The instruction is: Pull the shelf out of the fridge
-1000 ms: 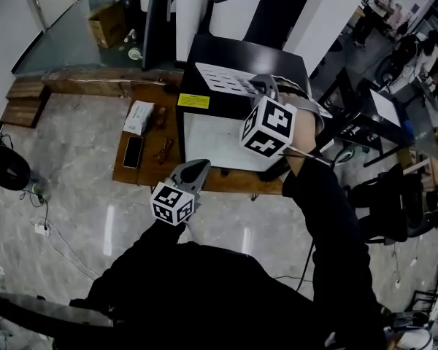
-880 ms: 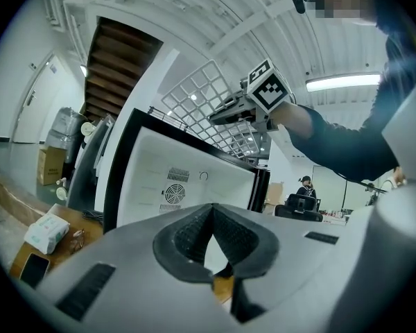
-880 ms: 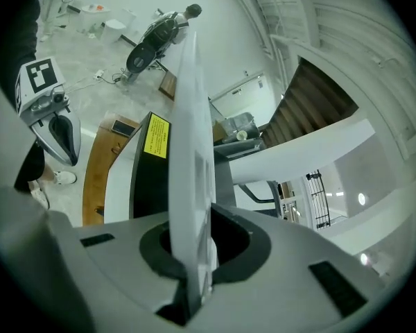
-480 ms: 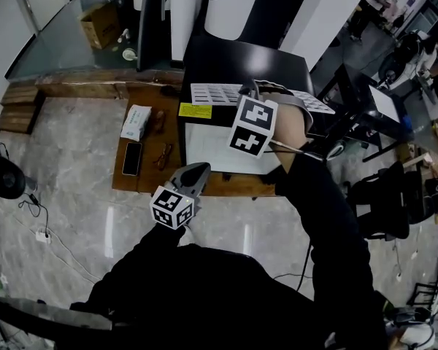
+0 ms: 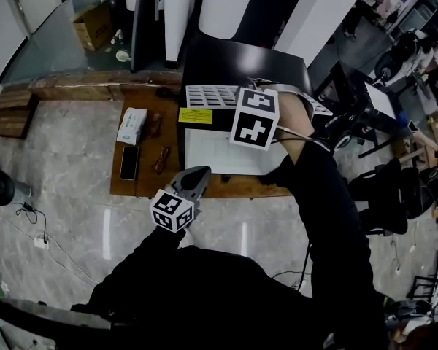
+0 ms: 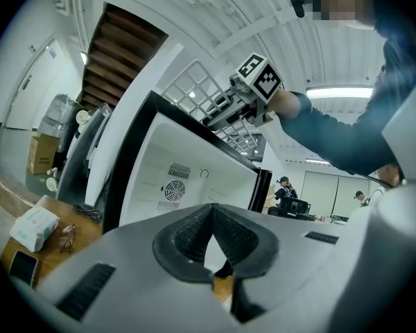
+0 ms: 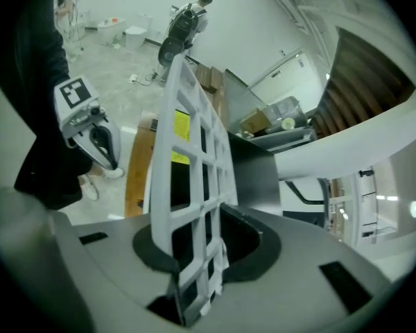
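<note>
so the fridge (image 5: 237,60) is the big black box up on the wooden platform (image 5: 142,184), white inside facing the person, and I can't spot any rack in there from the head view. The shelf (image 5: 208,95), the white grid thing, is already out and looks to be lying across the fridge's black top, about 12 o'clock from the open front. I'd say the pulling part is basically done, and what's left is letting go and backing the hand off

right gripper (image 7: 204,252) has the near edge of the shelf standing between its jaws. The rest of the grid runs off toward 12 o'clock in its own view (toward 9 o'clock from its marker cube in the head view). The jaws have just been opening: the grid leans on the left pad with a dark gap on the right side, so it's not really clamped

left gripper (image 5: 196,179) hangs at 7 o'clock of the fridge, jaws together, nothing in them, well apart from the shelf
</note>
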### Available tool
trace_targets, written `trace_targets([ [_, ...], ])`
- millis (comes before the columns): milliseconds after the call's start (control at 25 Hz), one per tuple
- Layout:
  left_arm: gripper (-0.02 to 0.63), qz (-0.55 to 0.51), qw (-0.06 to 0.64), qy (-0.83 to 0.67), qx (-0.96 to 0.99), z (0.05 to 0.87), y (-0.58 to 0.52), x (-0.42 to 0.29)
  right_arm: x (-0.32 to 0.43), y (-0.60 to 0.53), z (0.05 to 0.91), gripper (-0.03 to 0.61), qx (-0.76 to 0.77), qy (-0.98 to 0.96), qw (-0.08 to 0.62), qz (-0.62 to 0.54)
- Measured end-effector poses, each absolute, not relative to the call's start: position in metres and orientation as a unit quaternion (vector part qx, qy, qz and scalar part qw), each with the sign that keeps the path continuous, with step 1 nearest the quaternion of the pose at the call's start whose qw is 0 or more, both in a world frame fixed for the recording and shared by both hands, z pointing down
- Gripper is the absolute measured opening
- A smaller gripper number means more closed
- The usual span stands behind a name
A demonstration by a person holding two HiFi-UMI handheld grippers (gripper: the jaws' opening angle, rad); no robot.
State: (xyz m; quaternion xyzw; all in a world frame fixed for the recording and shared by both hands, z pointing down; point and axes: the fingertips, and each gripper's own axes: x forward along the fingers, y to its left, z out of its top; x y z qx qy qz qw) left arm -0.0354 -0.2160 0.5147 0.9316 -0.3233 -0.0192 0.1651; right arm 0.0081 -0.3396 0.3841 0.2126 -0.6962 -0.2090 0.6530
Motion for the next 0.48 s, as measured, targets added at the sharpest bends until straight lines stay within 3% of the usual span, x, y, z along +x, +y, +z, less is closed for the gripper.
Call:
trace_targets([
  [80, 0.006, -0.022, 0.169, -0.321, 0.932, 0.517, -0.219, -0.036, 0.006, -0.333, 0.393, 0.146, 0.185, -0.704, 0.660, -0.186],
  [480, 0.006, -0.030, 0.183, -0.295, 0.937, 0.517, -0.222, -0.036, 0.005, -0.323, 0.404, 0.212, 0.116, -0.726, 0.664, -0.136],
])
